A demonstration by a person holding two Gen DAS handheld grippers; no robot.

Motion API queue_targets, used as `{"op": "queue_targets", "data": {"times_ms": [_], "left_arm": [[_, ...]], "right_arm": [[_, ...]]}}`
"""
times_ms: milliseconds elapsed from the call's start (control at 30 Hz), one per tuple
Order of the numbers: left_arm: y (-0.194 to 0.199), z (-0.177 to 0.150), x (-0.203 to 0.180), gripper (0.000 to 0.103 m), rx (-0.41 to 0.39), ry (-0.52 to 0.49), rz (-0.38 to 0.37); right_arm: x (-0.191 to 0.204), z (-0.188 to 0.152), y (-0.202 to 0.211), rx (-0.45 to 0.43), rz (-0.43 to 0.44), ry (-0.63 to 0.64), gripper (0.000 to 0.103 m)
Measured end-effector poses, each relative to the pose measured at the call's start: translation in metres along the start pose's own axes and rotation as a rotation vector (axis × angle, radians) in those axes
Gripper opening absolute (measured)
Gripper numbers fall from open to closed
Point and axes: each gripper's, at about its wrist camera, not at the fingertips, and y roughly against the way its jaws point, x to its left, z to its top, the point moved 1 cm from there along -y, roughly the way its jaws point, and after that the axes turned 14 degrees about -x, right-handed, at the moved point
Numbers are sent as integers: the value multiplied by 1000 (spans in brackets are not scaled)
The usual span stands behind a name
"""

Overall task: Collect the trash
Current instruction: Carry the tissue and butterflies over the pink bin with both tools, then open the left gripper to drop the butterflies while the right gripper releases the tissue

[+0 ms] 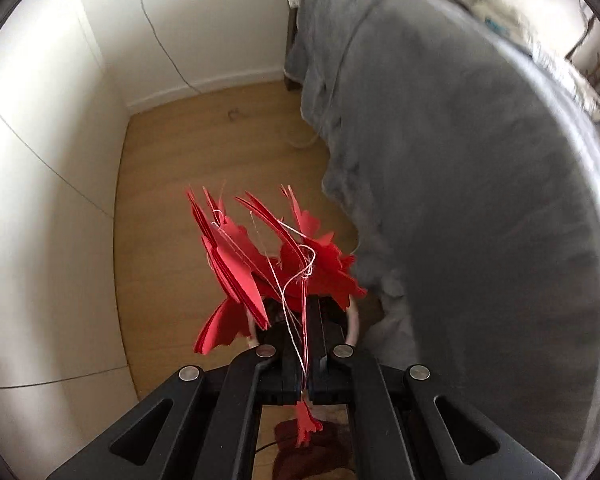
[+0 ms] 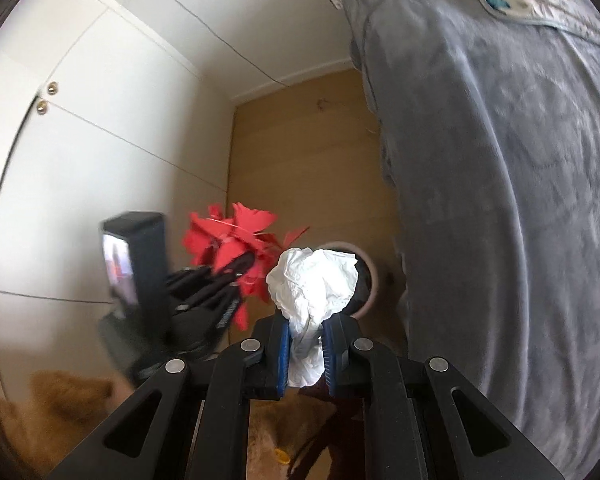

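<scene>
Left wrist view
Left gripper [image 1: 305,322]: black, aimed steeply down at the floor; jaws fully closed, clamped on the threads and paper of the red bundle.
Red paper cut-outs [image 1: 260,264]: tangled bunch of flat red shapes strung on white thread [image 1: 290,280]; fanned out beyond the fingertips, 1 small red piece hanging behind the jaws, lower in the picture.
Pale rim [image 1: 354,326]: curved edge of a round container, just under the red bundle, mostly hidden by it.
Grey blanket [image 1: 440,160]: plush, draped over a bed, fills the right half, blurred at the near edge.
Floor [image 1: 220,152]: light wooden boards, bare strip between bed and wall.
Cupboard fronts [image 1: 48,160]: white panels along the left.

Right wrist view
Right gripper [image 2: 305,330]: black with blue pads [image 2: 284,356]; jaws nearly closed, pressed on the tail of the tissue.
Crumpled white tissue [image 2: 314,280]: wad bulging past the fingertips, directly over the round container.
Round container [image 2: 370,284]: pale rim, dark inside, on the floor beside the blanket; a bin, as far as can be told.
Red paper cut-outs [image 2: 230,244]: left of the tissue, near the container's rim, at the tips of the other gripper.
Gloved hand [image 2: 196,304]: black glove, blurred, around the left tool; dark block with a small screen [image 2: 134,264] on it.
Grey blanket [image 2: 500,180]: right half.
White doors [image 2: 80,160]: 2 brass knobs [image 2: 47,98].
Tan fluffy textile [image 2: 60,404]: lower left corner, blurred.
</scene>
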Motion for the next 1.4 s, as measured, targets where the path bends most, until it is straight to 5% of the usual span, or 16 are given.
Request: {"op": "queue_targets", "data": {"times_ms": [300, 533, 567, 600, 633, 667, 700, 967, 1300, 1400], "left_arm": [[-75, -31, -18, 0, 175, -49, 25], [-92, -49, -20, 3, 254, -89, 37], [-94, -50, -19, 14, 264, -89, 37], [-95, -51, -18, 45, 267, -93, 45], [-94, -52, -17, 62, 263, -97, 50], [-91, -52, -15, 94, 239, -98, 44], [-89, -51, -13, 103, 219, -91, 26], [-83, -56, 3, 103, 221, -92, -12], [-43, -77, 86, 103, 212, 78, 111], [-37, -80, 103, 103, 211, 117, 127]], "right_arm": [[-16, 3, -12, 33, -37, -25, 13], [-22, 4, -26, 62, -36, -41, 13], [-23, 3, -29, 68, -33, -45, 13], [-18, 2, -29, 73, -32, -49, 13], [-19, 1, -32, 78, -29, -52, 13], [-19, 0, -34, 83, -27, -53, 13], [-20, 1, -38, 86, -25, -52, 13], [-18, -1, -63, 109, 3, -47, 14], [3, -21, -158, 241, 94, -16, 16], [7, -29, -183, 259, 59, 24, 38]]}}
